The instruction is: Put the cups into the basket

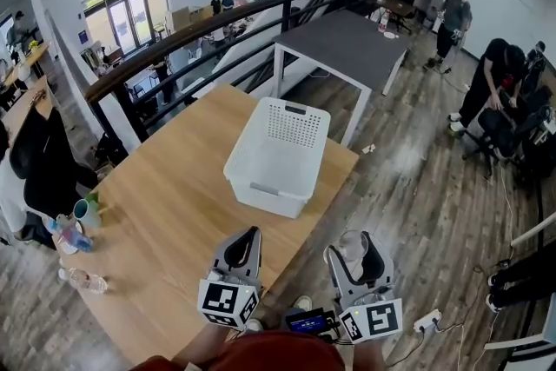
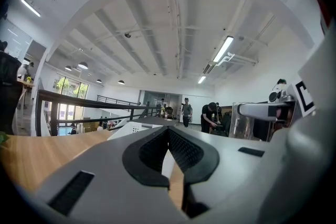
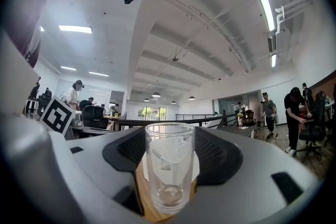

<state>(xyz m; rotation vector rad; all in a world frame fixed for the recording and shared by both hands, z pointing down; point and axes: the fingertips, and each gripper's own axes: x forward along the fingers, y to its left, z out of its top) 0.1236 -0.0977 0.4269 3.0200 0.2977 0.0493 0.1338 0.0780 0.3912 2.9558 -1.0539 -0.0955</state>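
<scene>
A white perforated basket [image 1: 278, 156] stands on the wooden table [image 1: 174, 195], a little ahead of both grippers. My right gripper [image 1: 358, 249] is off the table's right edge, shut on an upright clear glass cup [image 1: 349, 241]. In the right gripper view, the glass [image 3: 169, 165] sits empty between the dark pads [image 3: 218, 152]. My left gripper [image 1: 250, 235] hovers over the table's near edge, shut with nothing in it; its pads [image 2: 184, 152] meet at the tips. A teal cup [image 1: 87, 211] and other cups [image 1: 69, 235] stand at the table's far left corner.
A clear bottle [image 1: 83, 281] lies near the table's left front edge. A grey table [image 1: 347, 43] stands beyond the basket, and a dark railing [image 1: 200, 30] runs behind. People work at the right by office chairs [image 1: 495, 130]. A power strip [image 1: 426, 321] lies on the floor.
</scene>
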